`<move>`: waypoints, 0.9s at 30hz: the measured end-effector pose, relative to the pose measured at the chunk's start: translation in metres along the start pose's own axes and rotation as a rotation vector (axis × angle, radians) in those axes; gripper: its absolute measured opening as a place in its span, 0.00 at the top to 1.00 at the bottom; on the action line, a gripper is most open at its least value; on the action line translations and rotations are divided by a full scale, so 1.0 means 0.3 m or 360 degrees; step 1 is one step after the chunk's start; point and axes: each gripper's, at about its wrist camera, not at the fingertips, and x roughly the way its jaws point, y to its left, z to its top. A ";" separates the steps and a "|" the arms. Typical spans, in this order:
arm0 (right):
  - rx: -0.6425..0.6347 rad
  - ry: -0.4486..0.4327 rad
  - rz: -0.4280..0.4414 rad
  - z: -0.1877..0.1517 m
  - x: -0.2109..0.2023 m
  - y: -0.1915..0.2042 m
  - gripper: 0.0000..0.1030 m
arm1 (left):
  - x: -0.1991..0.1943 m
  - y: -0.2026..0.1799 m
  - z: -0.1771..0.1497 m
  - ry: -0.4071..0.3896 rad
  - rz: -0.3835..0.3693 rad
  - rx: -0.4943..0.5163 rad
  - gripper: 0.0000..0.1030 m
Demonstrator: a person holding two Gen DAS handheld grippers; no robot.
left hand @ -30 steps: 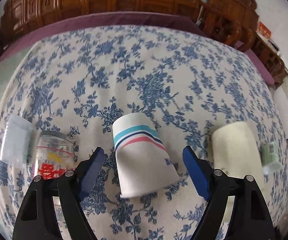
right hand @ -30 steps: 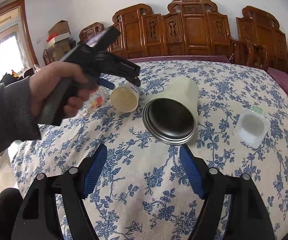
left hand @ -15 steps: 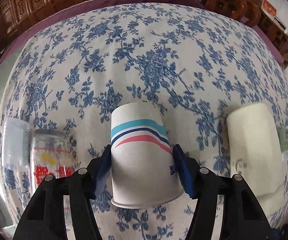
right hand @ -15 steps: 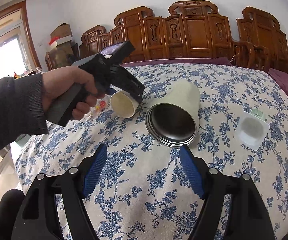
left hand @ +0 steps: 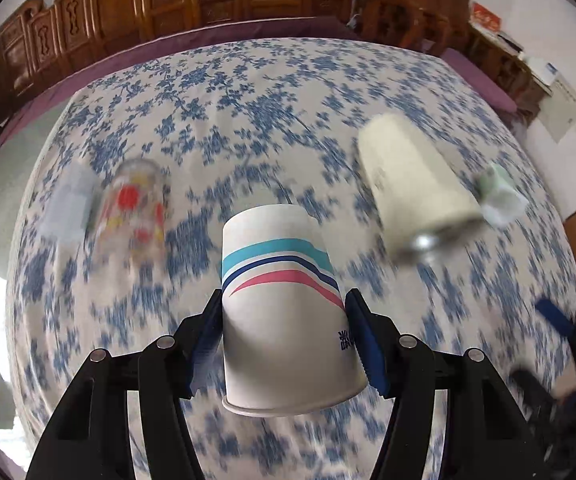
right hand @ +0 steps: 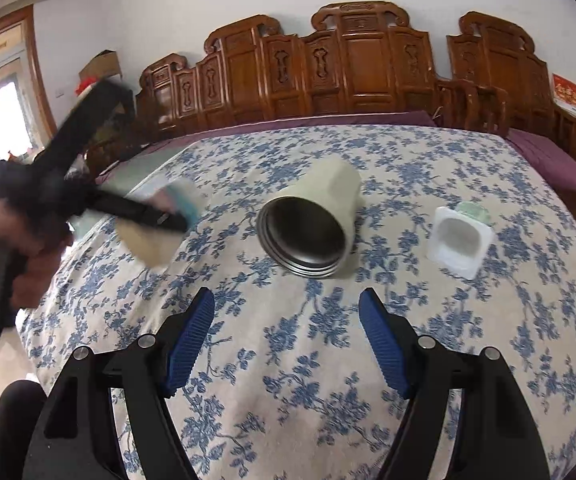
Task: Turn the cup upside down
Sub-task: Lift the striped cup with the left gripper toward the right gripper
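A white paper cup with teal, navy and pink stripes is clamped between the blue pads of my left gripper, its base pointing away from the camera and its open rim toward it. It is held above the tablecloth. In the right wrist view the same cup shows blurred in my left gripper at the left, mouth facing the camera. My right gripper is open and empty above the cloth, its fingers apart.
A cream metal tumbler lies on its side mid-table, also in the left wrist view. A white plastic tub lies right of it. A printed glass and a clear container lie at the left. Carved wooden chairs stand behind the flowered tablecloth.
My left gripper closed on the striped cup and has lifted it off the cloth; it is moving fast, with motion blur. My right gripper has stayed open in place.
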 end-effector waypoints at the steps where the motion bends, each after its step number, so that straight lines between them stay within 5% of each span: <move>1: 0.0006 -0.0006 -0.0014 -0.001 -0.013 -0.004 0.25 | -0.015 -0.007 -0.030 -0.0012 -0.0010 -0.0001 0.44; 9: 0.0060 0.0003 -0.0082 -0.044 -0.069 -0.055 0.25 | -0.052 -0.105 -0.205 -0.0068 -0.0129 -0.0004 0.44; 21: 0.0087 0.0076 -0.0107 -0.068 -0.018 -0.085 0.25 | 0.025 -0.204 -0.291 -0.0065 -0.0172 0.0037 0.42; 27: 0.0059 0.0084 -0.0105 -0.064 -0.012 -0.066 0.25 | -0.003 -0.194 -0.298 -0.0120 -0.0162 0.0014 0.30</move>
